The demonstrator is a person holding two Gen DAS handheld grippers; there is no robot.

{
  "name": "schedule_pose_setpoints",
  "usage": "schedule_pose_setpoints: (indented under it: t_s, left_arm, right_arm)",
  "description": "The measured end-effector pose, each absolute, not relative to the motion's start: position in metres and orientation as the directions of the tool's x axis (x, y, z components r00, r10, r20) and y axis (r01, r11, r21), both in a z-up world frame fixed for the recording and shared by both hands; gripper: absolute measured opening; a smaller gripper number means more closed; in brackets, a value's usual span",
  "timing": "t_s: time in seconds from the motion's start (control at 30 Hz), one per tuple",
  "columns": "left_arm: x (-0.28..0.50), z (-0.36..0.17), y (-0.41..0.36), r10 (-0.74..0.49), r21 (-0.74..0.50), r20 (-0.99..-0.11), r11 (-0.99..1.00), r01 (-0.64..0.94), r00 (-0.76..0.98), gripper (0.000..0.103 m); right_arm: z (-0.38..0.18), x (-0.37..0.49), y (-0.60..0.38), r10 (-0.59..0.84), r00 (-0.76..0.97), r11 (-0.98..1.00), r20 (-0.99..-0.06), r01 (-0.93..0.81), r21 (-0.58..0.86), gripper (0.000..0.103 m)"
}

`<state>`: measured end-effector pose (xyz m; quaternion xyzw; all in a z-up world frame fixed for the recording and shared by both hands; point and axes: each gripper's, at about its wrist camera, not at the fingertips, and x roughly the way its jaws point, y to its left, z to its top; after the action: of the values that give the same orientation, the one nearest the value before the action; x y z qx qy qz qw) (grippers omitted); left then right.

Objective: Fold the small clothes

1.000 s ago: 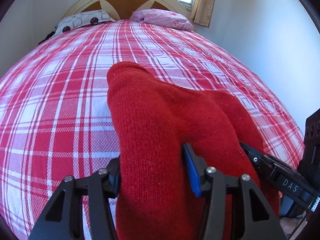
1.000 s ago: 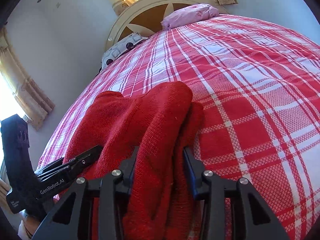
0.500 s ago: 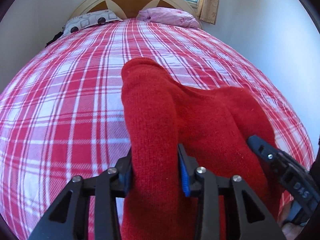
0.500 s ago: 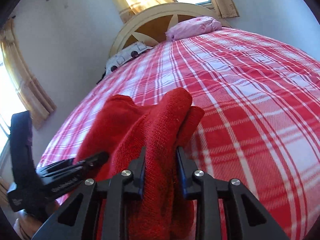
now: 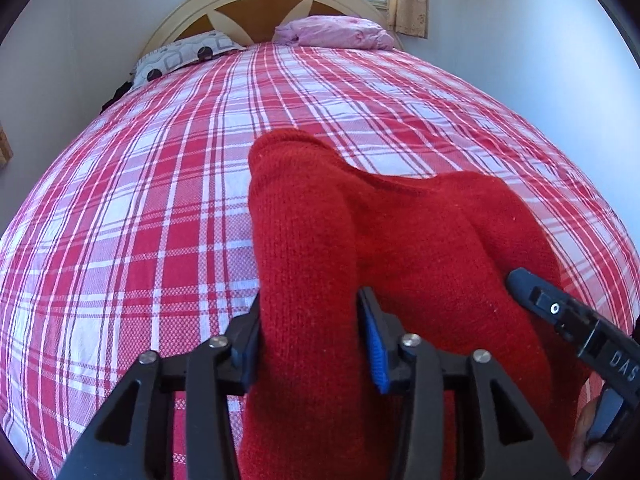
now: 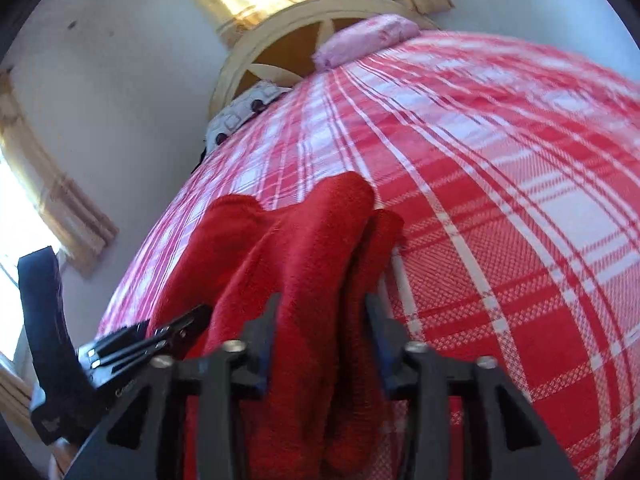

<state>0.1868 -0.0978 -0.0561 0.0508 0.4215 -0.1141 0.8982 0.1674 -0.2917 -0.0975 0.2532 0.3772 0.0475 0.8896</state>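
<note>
Plaid bedspread carries the red knit garment, its long axis running toward 12 o'clock; left gripper and right gripper both clamp its near edge, side by side.

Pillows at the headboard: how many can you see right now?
2. A grey patterned pillow on the left and a pink pillow on the right, both against the headboard. More may be hidden.
</note>
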Motion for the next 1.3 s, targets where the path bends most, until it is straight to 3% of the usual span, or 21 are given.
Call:
schedule_pose_setpoints:
  t_s: [0.03, 0.13, 0.27, 0.3, 0.37, 0.47, 0.53, 0.63, 0.87, 1.3]
  left_arm:
    - [0.188, -0.057, -0.096, -0.154, -0.005, -0.770, 0.972, 0.236, 0.619, 0.058]
    - [0.191, -0.061, -0.092, -0.163, -0.031, -0.775, 0.975, 0.220, 0.611, 0.060]
    - [0.189, -0.065, -0.094, -0.168, -0.040, -0.771, 0.975, 0.217, 0.614, 0.061]
    - [0.190, -0.065, -0.093, -0.169, -0.046, -0.771, 0.976, 0.211, 0.614, 0.063]
    - [0.192, -0.067, -0.088, -0.199, -0.093, -0.773, 0.975, 0.202, 0.603, 0.063]
    - [0.190, -0.067, -0.084, -0.254, -0.157, -0.768, 0.964, 0.213, 0.588, 0.047]
    - [0.183, -0.061, -0.088, -0.235, -0.123, -0.759, 0.968, 0.221, 0.607, 0.037]
    - [0.168, -0.050, -0.091, -0.203, -0.072, -0.740, 0.972, 0.224, 0.642, 0.036]
    - [0.148, -0.030, -0.056, -0.191, -0.096, -0.701, 0.980, 0.174, 0.687, 0.034]
    - [0.150, -0.013, 0.060, 0.043, -0.008, -0.642, 0.998, -0.064, 0.765, 0.033]
  right_arm:
    - [-0.100, 0.170, -0.295, 0.293, 0.705, 0.854, -0.646, 0.111, 0.509, 0.061]
    - [-0.103, 0.177, -0.294, 0.339, 0.701, 0.832, -0.627, 0.088, 0.548, 0.061]
    - [-0.105, 0.179, -0.276, 0.296, 0.705, 0.886, -0.645, 0.050, 0.461, 0.061]
    - [-0.106, 0.178, -0.274, 0.276, 0.712, 0.896, -0.646, 0.052, 0.440, 0.058]
    - [-0.107, 0.177, -0.273, 0.259, 0.715, 0.903, -0.650, 0.060, 0.425, 0.043]
    - [-0.101, 0.172, -0.266, 0.233, 0.719, 0.922, -0.654, 0.050, 0.383, 0.035]
    - [-0.089, 0.165, -0.255, 0.185, 0.734, 0.949, -0.653, 0.039, 0.312, 0.033]
    - [-0.069, 0.152, -0.240, 0.167, 0.765, 0.964, -0.622, 0.005, 0.265, 0.033]
    - [-0.042, 0.135, -0.204, 0.250, 0.786, 0.954, -0.566, -0.100, 0.282, 0.033]
    - [-0.039, 0.187, -0.062, 0.485, 0.674, 0.874, -0.557, -0.366, 0.318, 0.033]
